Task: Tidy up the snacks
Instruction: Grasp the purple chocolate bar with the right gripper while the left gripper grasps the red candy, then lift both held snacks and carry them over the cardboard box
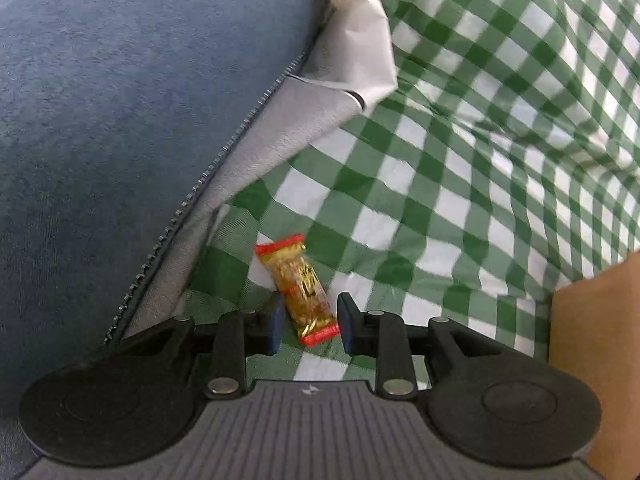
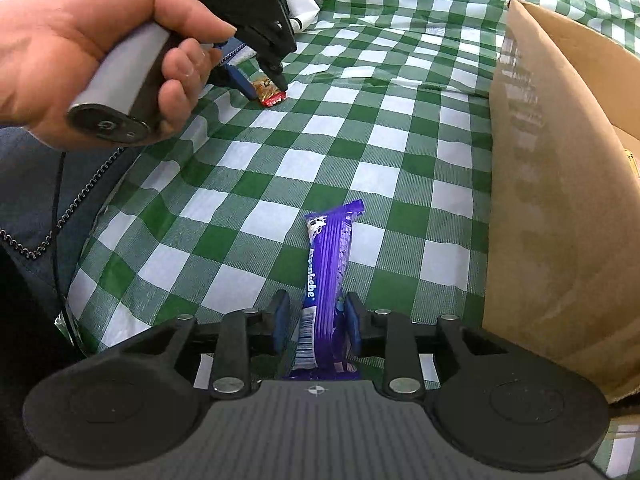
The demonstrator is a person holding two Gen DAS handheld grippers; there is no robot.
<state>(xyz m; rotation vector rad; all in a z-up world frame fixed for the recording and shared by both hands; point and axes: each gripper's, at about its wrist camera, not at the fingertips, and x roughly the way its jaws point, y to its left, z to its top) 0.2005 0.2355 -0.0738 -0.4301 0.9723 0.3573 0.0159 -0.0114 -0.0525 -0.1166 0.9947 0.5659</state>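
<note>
Green-and-white checked cloth point(image 2: 360, 92) still carries both snacks outside the brown cardboard box point(image 2: 560, 200): the left gripper point(image 1: 308, 320) stands released around a small red-and-gold wrapped snack point(image 1: 302, 286), the right gripper point(image 2: 316, 326) loosely straddles a long purple wrapped bar point(image 2: 330, 268).

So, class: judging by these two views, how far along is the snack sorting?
Done: nothing clearly; the cardboard box's inside is barely visible. In hand: the right tongs straddle the purple bar; the left tongs straddle the red-and-gold snack, both on the checked cloth. Left: boxing both.
</note>
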